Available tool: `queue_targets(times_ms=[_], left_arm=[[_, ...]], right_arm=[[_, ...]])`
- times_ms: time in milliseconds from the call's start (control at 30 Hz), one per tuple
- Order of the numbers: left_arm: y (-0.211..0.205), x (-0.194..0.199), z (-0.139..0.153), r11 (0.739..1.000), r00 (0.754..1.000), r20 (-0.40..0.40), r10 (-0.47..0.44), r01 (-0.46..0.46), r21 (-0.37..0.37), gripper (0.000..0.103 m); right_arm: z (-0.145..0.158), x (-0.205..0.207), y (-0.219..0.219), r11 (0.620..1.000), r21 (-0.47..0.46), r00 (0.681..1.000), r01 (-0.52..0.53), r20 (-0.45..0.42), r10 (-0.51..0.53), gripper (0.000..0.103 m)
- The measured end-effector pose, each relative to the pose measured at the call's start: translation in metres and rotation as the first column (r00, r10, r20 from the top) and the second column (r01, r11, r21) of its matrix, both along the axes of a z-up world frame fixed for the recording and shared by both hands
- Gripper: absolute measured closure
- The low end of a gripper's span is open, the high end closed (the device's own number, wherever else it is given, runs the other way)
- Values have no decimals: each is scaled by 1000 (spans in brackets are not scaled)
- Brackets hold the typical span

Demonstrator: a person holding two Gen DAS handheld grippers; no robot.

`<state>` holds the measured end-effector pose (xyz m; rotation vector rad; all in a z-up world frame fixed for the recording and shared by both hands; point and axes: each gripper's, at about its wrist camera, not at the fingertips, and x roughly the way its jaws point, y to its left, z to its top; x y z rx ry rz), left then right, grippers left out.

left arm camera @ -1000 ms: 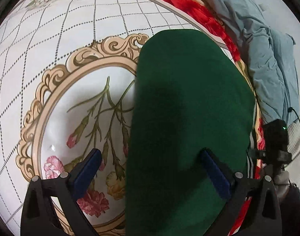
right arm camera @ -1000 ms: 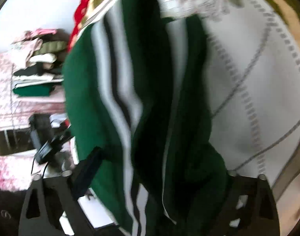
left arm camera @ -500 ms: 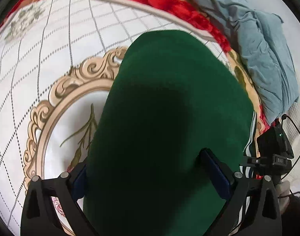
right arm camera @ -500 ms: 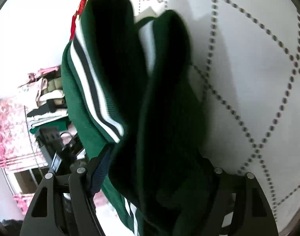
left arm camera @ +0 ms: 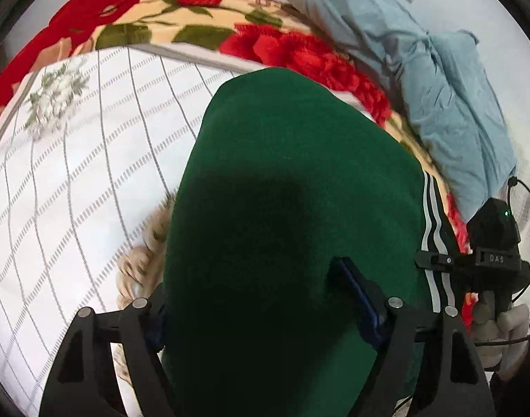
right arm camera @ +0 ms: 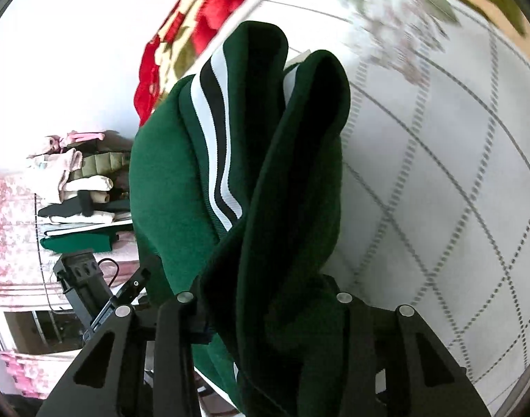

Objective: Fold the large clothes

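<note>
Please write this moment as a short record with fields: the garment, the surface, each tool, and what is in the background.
garment: dark green fleece garment with white and black stripes, folded into layers
surface: white quilted bed cover with grey grid lines
left tool: closing, green fabric between its fingers
right tool: closing around bunched green fabric
background: crumpled light blue bedding; stack of folded clothes; red floral blanket

Bright, fisheye-warped, motion-blurred edges
</note>
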<state>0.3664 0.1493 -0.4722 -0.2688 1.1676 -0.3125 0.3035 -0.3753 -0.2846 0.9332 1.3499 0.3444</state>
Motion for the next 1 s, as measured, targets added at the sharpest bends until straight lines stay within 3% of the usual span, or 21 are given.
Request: queue_targets(times_ms=[200, 400, 567, 767, 900, 1000], left_arm=[[33, 54, 40, 1000, 998, 58, 12, -11, -22, 24], [56, 124, 53, 999, 993, 115, 36, -37, 5, 24], [82, 190, 32, 996, 989, 123, 88, -89, 7, 24], [103, 266, -25, 992, 990, 62, 127, -128, 9, 24], [101, 287, -59, 993, 994, 26, 106, -107, 50, 24], [99, 286, -64, 995, 997, 21, 80, -81, 59, 21]], right_arm=[[49, 55, 31, 1000, -8, 998, 18, 55, -17, 61], [65, 166, 45, 1000, 9, 996, -1, 92, 0, 61], [44, 270, 63, 998, -1, 993, -64, 96, 64, 61], [4, 376, 86, 990, -51, 989, -133, 61, 136, 61], [-32, 410, 84, 984, -103, 989, -148, -5, 148, 61], [-50, 409, 69, 988, -87, 992, -127, -13, 126, 59]])
